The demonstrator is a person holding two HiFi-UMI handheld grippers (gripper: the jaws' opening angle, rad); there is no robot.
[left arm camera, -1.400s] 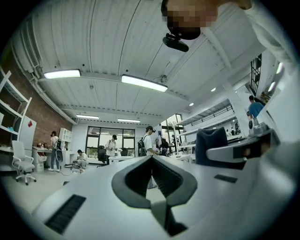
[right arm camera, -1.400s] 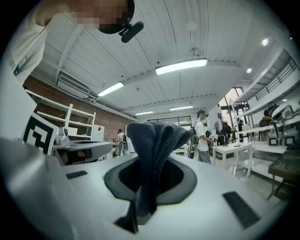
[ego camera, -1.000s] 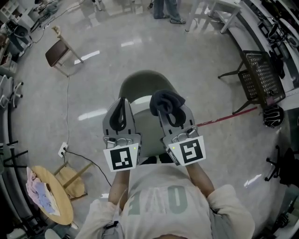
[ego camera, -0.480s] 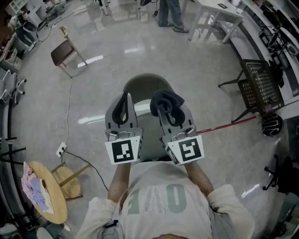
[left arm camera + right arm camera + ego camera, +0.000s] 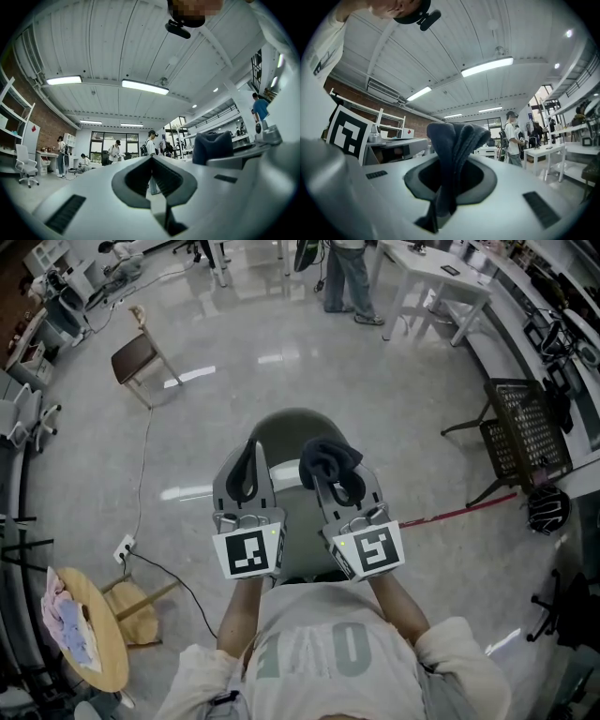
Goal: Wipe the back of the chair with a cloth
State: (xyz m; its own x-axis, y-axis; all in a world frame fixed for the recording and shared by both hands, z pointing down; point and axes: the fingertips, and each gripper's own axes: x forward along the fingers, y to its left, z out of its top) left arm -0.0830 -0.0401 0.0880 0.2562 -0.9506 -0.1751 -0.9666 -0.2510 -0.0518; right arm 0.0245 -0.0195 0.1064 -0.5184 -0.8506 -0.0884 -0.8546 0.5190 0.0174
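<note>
Cloth (image 5: pixel 328 457): dark navy, thick and soft, bunched into a lump with a folded hump on top. It sits at the tip of the right gripper (image 5: pixel 331 476), above the chair (image 5: pixel 286 427). In the right gripper view the fingers are clamped on the cloth, and a strip of it runs down through the oval gap between them.

Left gripper (image 5: pixel 249 456): fingers closed tip to tip with nothing between them. It is held beside the right gripper, and both point forward over the chair.

Chair: olive-grey rounded shell directly below both grippers. I can't tell whether the cloth touches it.

Room: open grey floor lies ahead of the chair and to both sides. Nearest edges:
- Black mesh chair (image 5: pixel 520 427), well off to the right.
- Red line on the floor (image 5: pixel 450 515) running toward it.
- Cable (image 5: pixel 141 474) on the floor at left.
- Small round bench (image 5: pixel 94 638) at lower left, with pale cloths on it.
- Wooden chair (image 5: pixel 139 357), far ahead at left.
- White benches (image 5: pixel 441 273) and a standing person (image 5: pixel 347 277) at the top.

Compared with 1 s ago, the grip and the gripper spacing are unchanged. Both grippers sit slightly higher in the frame. The background has slid down, so more of the far floor is in view.
</note>
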